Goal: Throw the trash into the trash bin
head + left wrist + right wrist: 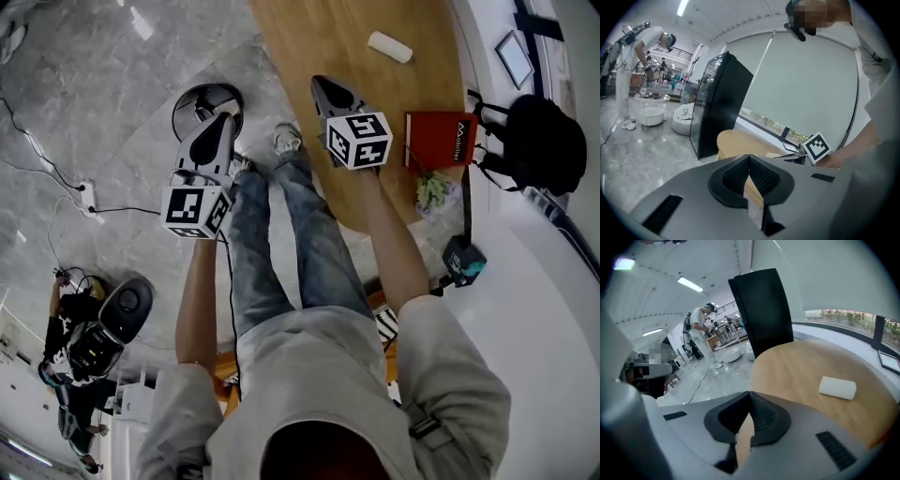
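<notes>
Grey marbled floor [94, 94] is filling the left side; the round pale-wood bench [375, 103] is sitting at the top right; a round black bin [199, 101] is standing on the floor near the bench's edge; the left tongs [225, 114] are showing over the bin's rim in the head view, pressed together, gripping nothing; the right tongs [323, 86] are pointing over the bench, closed and empty too; the small white cylindrical roll [389, 47] is lying on the bench, apart from both.
</notes>
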Available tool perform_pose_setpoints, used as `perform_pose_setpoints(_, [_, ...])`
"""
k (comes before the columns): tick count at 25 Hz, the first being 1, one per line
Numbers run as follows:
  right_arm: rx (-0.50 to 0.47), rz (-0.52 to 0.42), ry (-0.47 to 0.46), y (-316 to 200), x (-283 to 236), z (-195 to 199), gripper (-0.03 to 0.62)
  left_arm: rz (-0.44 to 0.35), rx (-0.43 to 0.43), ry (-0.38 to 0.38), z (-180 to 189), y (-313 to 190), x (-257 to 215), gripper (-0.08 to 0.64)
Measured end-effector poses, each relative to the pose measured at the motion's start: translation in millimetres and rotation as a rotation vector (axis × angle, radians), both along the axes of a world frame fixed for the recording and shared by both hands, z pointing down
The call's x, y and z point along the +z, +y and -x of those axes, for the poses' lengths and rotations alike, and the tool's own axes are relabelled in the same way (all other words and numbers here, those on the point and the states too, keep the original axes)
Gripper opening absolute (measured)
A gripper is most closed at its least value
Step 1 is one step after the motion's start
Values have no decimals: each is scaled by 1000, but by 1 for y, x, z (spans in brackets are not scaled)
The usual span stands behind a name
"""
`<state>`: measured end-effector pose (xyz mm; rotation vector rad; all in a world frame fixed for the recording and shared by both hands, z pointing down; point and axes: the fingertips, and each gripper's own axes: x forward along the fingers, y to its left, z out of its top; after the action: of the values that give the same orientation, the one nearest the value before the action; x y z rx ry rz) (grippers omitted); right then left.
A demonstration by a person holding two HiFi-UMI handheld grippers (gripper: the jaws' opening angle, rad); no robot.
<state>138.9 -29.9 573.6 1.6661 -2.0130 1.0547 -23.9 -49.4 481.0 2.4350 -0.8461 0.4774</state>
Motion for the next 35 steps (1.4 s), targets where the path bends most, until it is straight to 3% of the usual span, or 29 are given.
perform_pose_setpoints(13, [262,16,39,73,2,-125,29,-16,249,0,-118,11,7,18])
perform_pose_setpoints(19, [258,38,84,91,7,-149,29,-7,288,1,-140,23,10,18])
perform_pose_setpoints(24, [80,69,259,79,10,-158,29,-3,276,-4,-139,23,11,18])
perform_pose_setpoints(27, [-81,102,407,66,14,-159,29,-2,264,-5,-135,19,11,18])
perform_pose_setpoints(32, [-436,145,749,60,29,-162,29,6,244,-11,-126,19,13,18])
perform_pose_setpoints(35, [-551,160,826,60,37,-160,29,13,238,-13,-122,20,15,18])
